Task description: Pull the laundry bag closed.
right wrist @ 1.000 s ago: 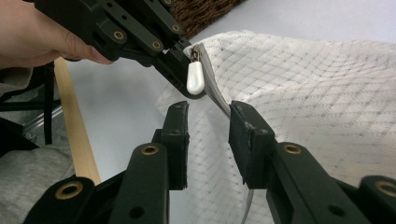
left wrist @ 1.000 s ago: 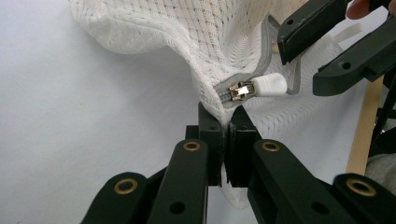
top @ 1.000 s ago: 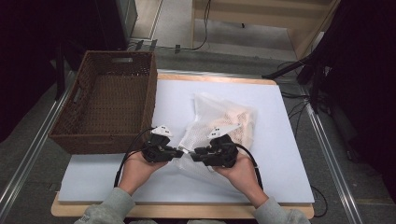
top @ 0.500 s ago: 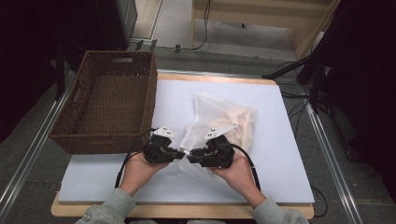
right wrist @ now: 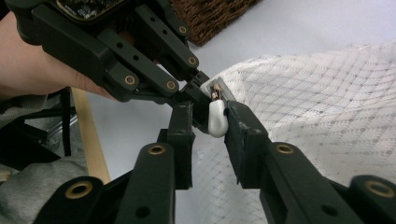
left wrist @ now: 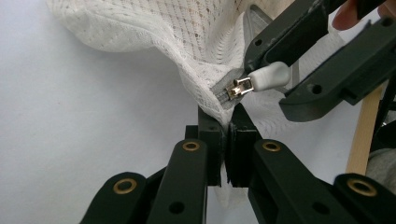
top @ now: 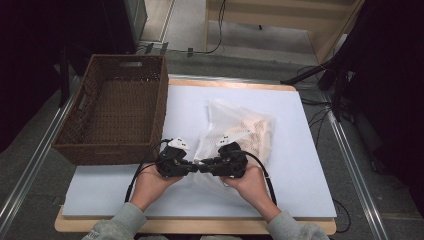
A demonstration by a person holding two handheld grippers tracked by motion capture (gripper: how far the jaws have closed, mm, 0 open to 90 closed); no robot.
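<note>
A white mesh bag (top: pixel 245 130) with pale contents lies on the white board. My left gripper (left wrist: pixel 227 140) is shut on the bag's near corner, just below the metal zipper slider (left wrist: pixel 239 87). The slider's white pull tab (right wrist: pixel 217 119) lies between the jaws of my right gripper (right wrist: pixel 210 126). Those jaws have just been closing; one pad is at the tab and a gap remains on the other side. In the high view both grippers, left (top: pixel 192 166) and right (top: pixel 205 165), meet tip to tip at the bag's front edge.
A brown wicker basket (top: pixel 117 107) stands at the left, partly on the white board (top: pixel 310 165), with nothing inside it. Cables trail from both grippers toward the person. The table's wooden front edge (top: pixel 200 226) runs below the hands.
My right gripper has edged left toward the left gripper, and its tips now sit at the bag's corner. The left hand and the bag have stayed put.
</note>
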